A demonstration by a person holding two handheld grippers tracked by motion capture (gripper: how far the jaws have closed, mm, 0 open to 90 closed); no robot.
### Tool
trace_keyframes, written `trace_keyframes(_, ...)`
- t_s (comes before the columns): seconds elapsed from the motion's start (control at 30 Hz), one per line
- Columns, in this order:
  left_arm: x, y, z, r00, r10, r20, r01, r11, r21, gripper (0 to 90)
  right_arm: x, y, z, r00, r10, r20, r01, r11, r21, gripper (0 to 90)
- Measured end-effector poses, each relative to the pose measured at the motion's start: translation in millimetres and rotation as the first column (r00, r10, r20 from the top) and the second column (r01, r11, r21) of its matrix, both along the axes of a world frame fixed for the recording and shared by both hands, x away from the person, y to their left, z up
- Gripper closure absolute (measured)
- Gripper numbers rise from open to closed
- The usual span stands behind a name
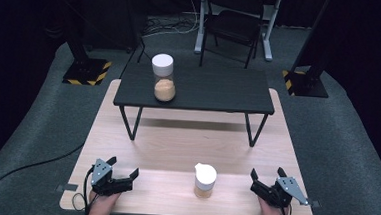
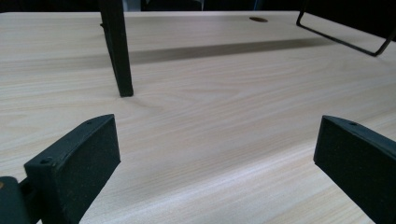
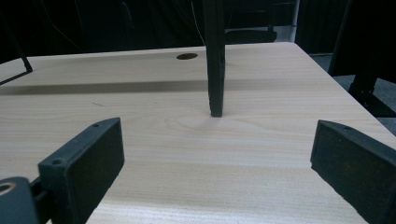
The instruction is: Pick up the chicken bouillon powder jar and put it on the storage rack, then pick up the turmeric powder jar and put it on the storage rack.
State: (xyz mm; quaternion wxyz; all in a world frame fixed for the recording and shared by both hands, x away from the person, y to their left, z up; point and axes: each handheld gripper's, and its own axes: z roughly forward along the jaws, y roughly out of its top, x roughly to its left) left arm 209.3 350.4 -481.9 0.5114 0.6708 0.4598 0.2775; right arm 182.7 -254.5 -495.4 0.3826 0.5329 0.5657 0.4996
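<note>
The small white-capped jar of tan powder (image 1: 205, 180) is stood upright between both open-jawed grippers, slightly nearer the right gripper (image 1: 267, 181) than the left gripper (image 1: 123, 172).

I see a pale wood worktop (image 1: 176, 146) with a low black stand (image 1: 219, 92) on it, well ahead of both sets of fingers. One stand leg (image 2: 119, 51) meets the wood just ahead of my left fingers (image 2: 77, 168); another leg (image 3: 215, 60) lands ahead of my right fingers (image 3: 84, 168). A small white-capped jar (image 1: 205, 181) of tan powder sits on the worktop between the two pairs of fingers. A taller jar (image 1: 163, 78) stands on the stand's top.
</note>
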Motion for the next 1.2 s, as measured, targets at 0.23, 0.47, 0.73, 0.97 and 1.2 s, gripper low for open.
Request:
trace_keyframes(0.23, -0.6, -0.8, -0.1, 0.9999, 0.013, -0.001, -0.013, 0.9999, -0.006, 0.0, 1.7, -1.3, 1.6, 0.9999, 0.001, -0.013, -0.001, 1.000, 0.009, 2.2)
trace_keyframes(0.47, 0.1, -1.4, 0.1, 0.9999, 0.014, -0.002, -0.014, 0.9999, -0.001, 0.0, 1.9, -1.3, 1.9, 0.9999, 0.003, -0.013, -0.003, 1.000, 0.006, 2.1)
trace_keyframes(0.73, -0.7, -1.3, -0.3, 0.9998, 0.019, -0.002, -0.019, 0.9998, -0.006, 0.0, 3.2, -1.1, 3.4, 0.9997, 0.004, -0.023, -0.003, 1.000, 0.005, 1.6)
trace_keyframes(0.97, 0.2, -1.9, 0.4, 0.9999, 0.016, -0.006, -0.016, 0.9999, -0.001, 0.0, 3.6, -3.4, 8.5, 0.9996, -0.001, -0.029, 0.002, 1.000, 0.026, 1.3)
trace_keyframes(1.2, -0.3, -2.1, -0.2, 0.9998, 0.021, -0.004, -0.021, 0.9998, -0.005, 0.0, 1.4, -4.7, 21.7, 0.9992, 0.030, -0.027, -0.030, 0.999, 0.013, 0.9)
